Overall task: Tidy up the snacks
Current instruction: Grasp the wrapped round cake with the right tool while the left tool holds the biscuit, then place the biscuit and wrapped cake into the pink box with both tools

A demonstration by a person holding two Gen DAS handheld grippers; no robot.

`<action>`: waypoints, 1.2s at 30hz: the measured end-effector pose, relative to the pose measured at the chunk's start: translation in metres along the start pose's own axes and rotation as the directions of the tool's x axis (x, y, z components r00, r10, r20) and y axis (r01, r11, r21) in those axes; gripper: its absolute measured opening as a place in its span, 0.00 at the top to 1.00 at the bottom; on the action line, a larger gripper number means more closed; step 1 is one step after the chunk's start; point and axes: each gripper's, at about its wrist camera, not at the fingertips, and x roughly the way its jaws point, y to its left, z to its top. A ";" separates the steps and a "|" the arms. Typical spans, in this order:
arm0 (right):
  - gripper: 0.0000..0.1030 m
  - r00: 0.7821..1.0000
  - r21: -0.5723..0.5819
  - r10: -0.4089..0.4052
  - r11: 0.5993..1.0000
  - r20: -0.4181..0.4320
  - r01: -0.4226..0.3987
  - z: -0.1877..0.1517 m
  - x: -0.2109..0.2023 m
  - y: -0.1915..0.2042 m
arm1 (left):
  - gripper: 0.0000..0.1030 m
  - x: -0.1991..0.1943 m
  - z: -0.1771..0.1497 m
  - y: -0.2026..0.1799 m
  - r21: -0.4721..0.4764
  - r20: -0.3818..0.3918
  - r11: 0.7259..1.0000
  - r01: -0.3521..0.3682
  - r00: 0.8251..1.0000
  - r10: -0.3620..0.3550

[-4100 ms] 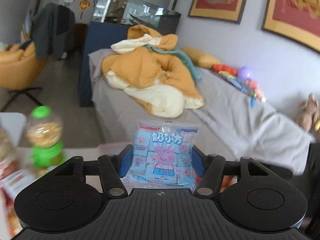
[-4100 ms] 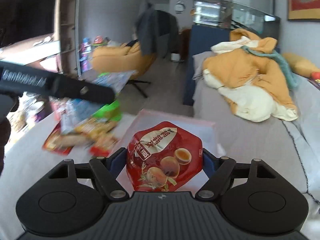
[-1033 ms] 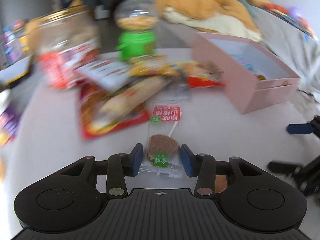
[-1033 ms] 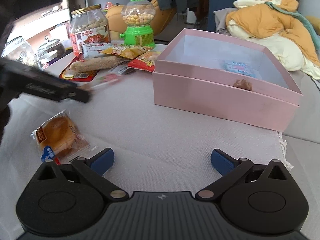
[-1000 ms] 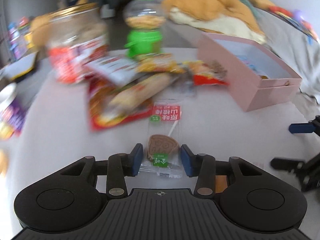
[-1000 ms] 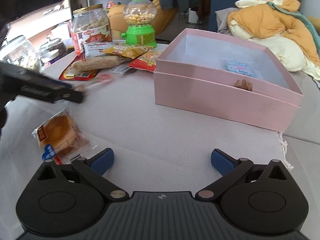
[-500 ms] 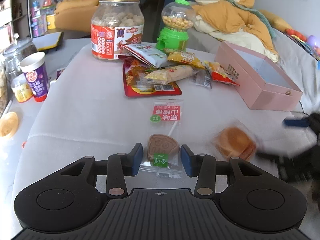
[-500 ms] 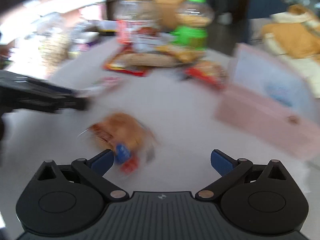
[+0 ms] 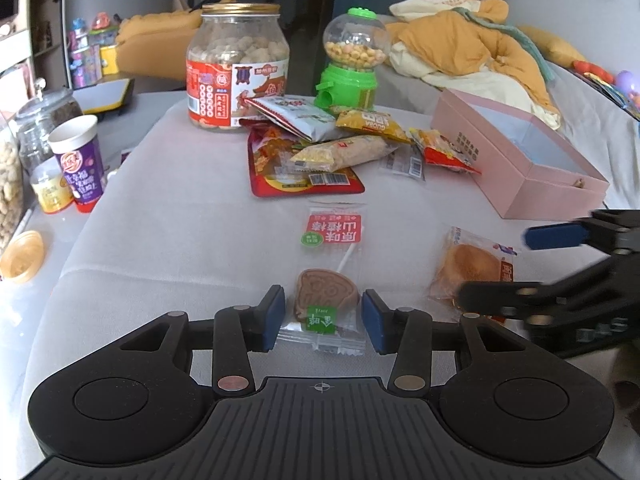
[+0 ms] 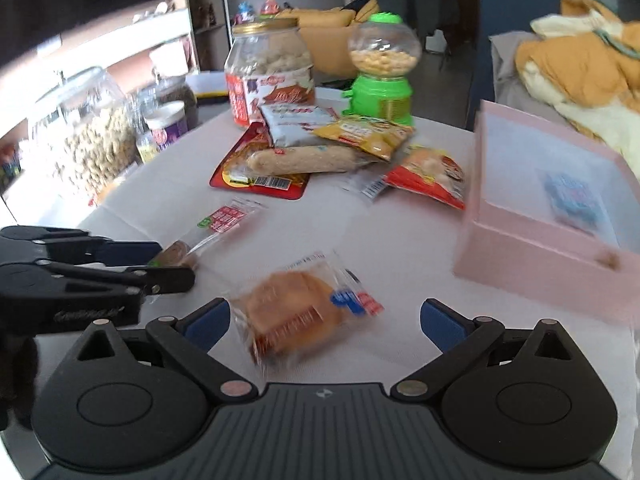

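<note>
My left gripper (image 9: 323,317) is shut on a clear-wrapped brown lollipop (image 9: 326,292) with a red label, low over the white table (image 9: 180,224). It also shows in the right wrist view (image 10: 176,254). My right gripper (image 10: 325,322) is open, its blue pads either side of a wrapped round bun (image 10: 296,314), which lies on the table. The bun also shows in the left wrist view (image 9: 468,268). The open pink box (image 10: 552,220) stands to the right with a blue packet (image 10: 574,200) inside.
A pile of snack packets (image 9: 320,148) lies mid-table, with a big peanut jar (image 9: 238,66) and a green candy dispenser (image 9: 354,60) behind. A purple cup (image 9: 78,164) and glass jars (image 10: 86,128) stand at the left edge. A bed with orange bedding (image 9: 472,48) lies beyond.
My right gripper has swung left and come down around the bun, still open. My left gripper keeps its hold on the lollipop; its view has steadied facing the snack pile.
</note>
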 end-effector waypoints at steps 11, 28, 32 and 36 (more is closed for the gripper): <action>0.01 0.993 -0.066 -0.108 0.992 -0.044 0.105 -0.009 0.004 -0.020 | 0.53 -0.001 -0.004 -0.001 0.014 0.019 1.000 -0.008 1.000 0.008; 0.44 0.996 0.146 -0.045 0.988 -0.083 0.056 0.018 0.020 -0.014 | 0.53 0.006 0.008 -0.005 -0.002 -0.027 0.999 -0.034 0.999 0.034; 0.44 0.996 0.161 -0.002 0.987 -0.089 0.016 0.003 0.000 -0.026 | 0.53 0.008 0.007 -0.012 0.025 -0.015 0.998 -0.066 0.998 0.066; 0.44 0.996 0.181 -0.033 0.982 -0.088 0.049 -0.013 -0.020 -0.043 | 0.57 0.002 0.001 -0.016 -0.001 0.020 0.997 -0.075 0.997 0.075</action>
